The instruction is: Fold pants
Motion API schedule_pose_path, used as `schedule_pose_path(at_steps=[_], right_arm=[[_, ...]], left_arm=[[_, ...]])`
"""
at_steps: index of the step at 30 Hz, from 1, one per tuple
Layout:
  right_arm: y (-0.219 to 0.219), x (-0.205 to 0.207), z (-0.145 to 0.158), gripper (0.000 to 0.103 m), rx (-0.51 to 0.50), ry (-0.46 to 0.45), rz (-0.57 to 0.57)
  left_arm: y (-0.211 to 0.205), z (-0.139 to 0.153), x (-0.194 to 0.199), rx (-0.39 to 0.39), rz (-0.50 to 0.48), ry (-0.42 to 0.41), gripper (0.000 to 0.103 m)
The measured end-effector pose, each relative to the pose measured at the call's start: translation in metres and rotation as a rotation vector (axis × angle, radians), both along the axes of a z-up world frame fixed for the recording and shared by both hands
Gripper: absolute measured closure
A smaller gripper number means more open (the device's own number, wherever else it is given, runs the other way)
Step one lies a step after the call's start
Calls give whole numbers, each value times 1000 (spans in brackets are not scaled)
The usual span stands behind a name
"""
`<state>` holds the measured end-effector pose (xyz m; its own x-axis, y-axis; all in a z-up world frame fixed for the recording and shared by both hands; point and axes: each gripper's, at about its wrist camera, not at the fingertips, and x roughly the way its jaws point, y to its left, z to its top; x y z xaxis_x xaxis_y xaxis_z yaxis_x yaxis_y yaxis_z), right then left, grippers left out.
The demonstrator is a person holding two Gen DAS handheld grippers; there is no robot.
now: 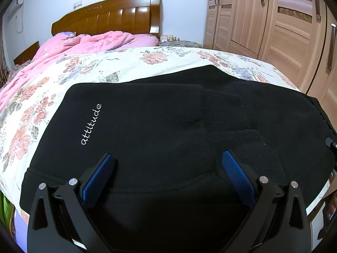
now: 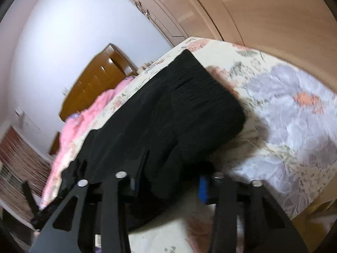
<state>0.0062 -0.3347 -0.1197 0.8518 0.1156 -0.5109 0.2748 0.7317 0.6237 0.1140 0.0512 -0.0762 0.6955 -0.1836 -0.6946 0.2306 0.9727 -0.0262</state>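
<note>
Black fleece pants (image 1: 147, 126) with white "attitude" lettering lie folded on the floral bedspread (image 1: 105, 67). Ribbed cuffs (image 1: 236, 135) lie on top at the right. My left gripper (image 1: 168, 164) is open just above the near part of the pants, holding nothing. In the blurred, tilted right wrist view the pants (image 2: 168, 113) stretch away over the bedspread (image 2: 284, 109). My right gripper (image 2: 168, 183) is open at the near edge of the pants, with black cloth between the fingers, ungripped.
A pink quilt (image 1: 84, 44) is bunched by the wooden headboard (image 1: 118, 16). A wooden wardrobe (image 1: 273, 21) stands to the right of the bed. The bed's near edge runs just under the grippers.
</note>
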Motion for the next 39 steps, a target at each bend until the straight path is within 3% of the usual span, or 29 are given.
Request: schedule_pose_path(at_steps=[6, 8, 10, 11, 14, 15, 16, 17, 20, 24, 27, 30, 31, 32, 34, 37, 38, 39], right_arm=[[-6, -6, -3, 73, 113, -90, 1], [-8, -6, -1, 73, 133, -95, -1], [-2, -5, 11, 74, 96, -111, -1], [3, -4, 22, 74, 63, -131, 3], [31, 4, 65, 74, -70, -196, 38], [39, 9, 75, 74, -103, -209, 51], [58, 19, 95, 74, -176, -224, 84], [73, 27, 109, 75, -230, -235, 109], [136, 53, 148, 75, -380, -293, 229], [272, 80, 178, 75, -629, -380, 497], [368, 85, 163, 75, -812, -395, 687], [461, 92, 104, 76, -996, -294, 921], [489, 95, 71, 76, -1076, -206, 1009], [500, 97, 50, 75, -1115, -160, 1054], [504, 83, 39, 75, -1214, -234, 1008], [494, 91, 51, 74, -1145, -225, 1038], [490, 94, 52, 64, -1126, -217, 1062], [489, 93, 52, 37, -1121, -209, 1077]], left_arm=[[7, 7, -4, -37, -1, -1, 1], [28, 25, -16, -99, 54, -74, 1], [48, 34, -17, -90, 117, -89, 1], [54, 33, -13, -74, 124, -70, 1], [62, -2, 9, 67, 85, 103, 1], [63, -2, 2, 75, 55, 33, 1], [65, 1, -3, 69, 48, 20, 1], [68, 5, -7, 47, 47, 6, 2], [95, 35, -31, -38, 97, -141, 2], [154, 72, -57, -23, 286, -251, 2], [203, 89, -80, -45, 431, -292, 2], [236, 90, -94, -50, 507, -279, 2], [242, 88, -94, -43, 520, -267, 2], [247, 84, -94, -31, 532, -242, 2], [254, 79, -96, -21, 535, -221, 2], [252, 66, -94, -7, 519, -194, 2], [249, 61, -89, -16, 508, -178, 2], [246, 58, -88, -28, 497, -170, 2]])
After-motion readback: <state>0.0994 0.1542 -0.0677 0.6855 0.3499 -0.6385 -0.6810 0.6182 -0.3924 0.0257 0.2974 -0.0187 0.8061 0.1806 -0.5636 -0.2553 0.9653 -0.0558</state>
